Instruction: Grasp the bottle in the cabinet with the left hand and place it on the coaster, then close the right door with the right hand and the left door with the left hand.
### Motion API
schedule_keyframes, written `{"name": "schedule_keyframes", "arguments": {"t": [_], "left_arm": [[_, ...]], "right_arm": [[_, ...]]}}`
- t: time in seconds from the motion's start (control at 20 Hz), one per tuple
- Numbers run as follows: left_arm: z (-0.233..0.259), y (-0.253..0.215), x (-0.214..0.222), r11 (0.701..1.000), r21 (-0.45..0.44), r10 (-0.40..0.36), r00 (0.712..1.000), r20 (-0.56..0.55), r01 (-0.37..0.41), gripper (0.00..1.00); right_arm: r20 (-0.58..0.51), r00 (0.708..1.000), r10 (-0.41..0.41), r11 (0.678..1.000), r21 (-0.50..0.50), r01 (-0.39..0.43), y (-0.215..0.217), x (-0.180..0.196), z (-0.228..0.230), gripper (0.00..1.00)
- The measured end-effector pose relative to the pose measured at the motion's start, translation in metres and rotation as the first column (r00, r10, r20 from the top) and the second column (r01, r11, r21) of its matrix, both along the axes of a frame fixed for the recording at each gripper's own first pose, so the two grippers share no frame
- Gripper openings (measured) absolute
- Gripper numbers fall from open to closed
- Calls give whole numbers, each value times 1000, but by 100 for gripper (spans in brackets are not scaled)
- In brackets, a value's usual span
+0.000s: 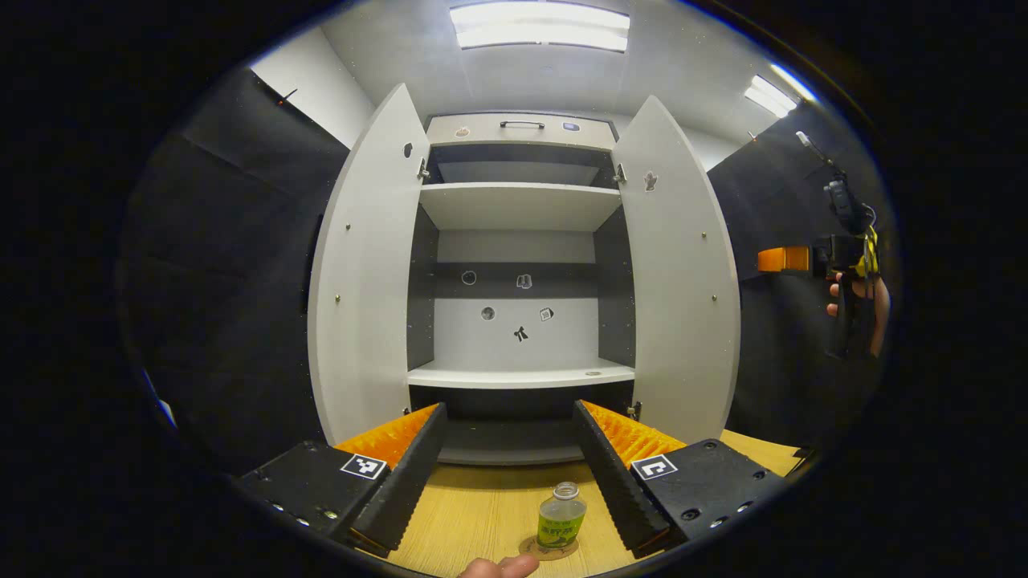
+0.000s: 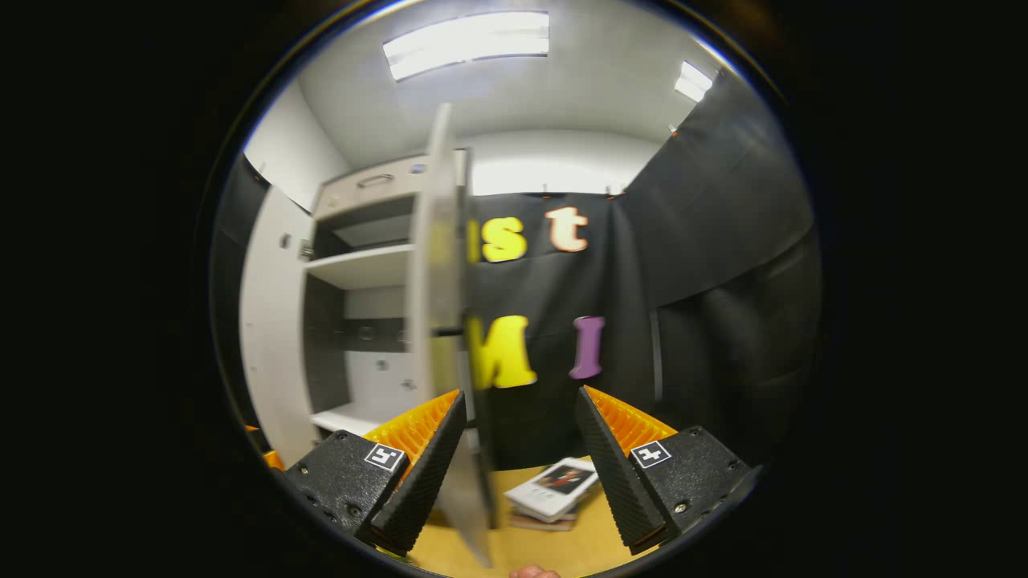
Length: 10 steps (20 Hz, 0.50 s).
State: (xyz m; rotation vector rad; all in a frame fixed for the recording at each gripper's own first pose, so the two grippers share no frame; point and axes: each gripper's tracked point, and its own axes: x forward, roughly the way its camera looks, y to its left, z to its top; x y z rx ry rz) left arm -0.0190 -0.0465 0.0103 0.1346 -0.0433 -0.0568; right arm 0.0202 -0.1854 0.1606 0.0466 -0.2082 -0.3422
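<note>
In the left gripper view the left gripper (image 1: 510,474) hangs over the wooden bench (image 1: 474,514) with its jaws wide apart and nothing between them. The bottle (image 1: 561,518) stands upright on the round coaster (image 1: 548,549), near the bench's front edge and just inside the right-hand finger without touching it (its cap is off or clear, I cannot tell which). A fingertip (image 1: 499,567) shows at the very bottom, beside the coaster.

Behind the bench stands the white cabinet (image 1: 520,128), both doors swung open: the left door (image 1: 365,273) and the right door (image 1: 679,273) flare outward on either side of bare shelves (image 1: 520,205). Far off toward the bench's right side, the right gripper (image 1: 783,258) is held up in a hand (image 1: 855,301), well apart from the right door.

In the right gripper view the right gripper (image 2: 518,466) has its jaws apart and empty. The right door (image 2: 440,305) appears edge-on and blurred, its lower edge running down between the fingers, nearer the left-hand one; whether it touches is unclear. A small stack of books (image 2: 554,491) lies on the bench (image 2: 578,550) beyond the door.
</note>
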Motion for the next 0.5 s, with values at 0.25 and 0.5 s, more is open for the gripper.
{"name": "schedule_keyframes", "arguments": {"t": [0.25, 0.5], "left_arm": [[-9, -11, 3, 998, -51, -38, 999, -34, 36, 95], [-19, -4, 6, 998, -60, -12, 998, -54, 9, 95]], "right_arm": [[8, 999, 46, 999, -9, -46, 5, 32, 13, 84], [3, 1000, 21, 1000, -23, -21, 13, 37, 11, 83]]}}
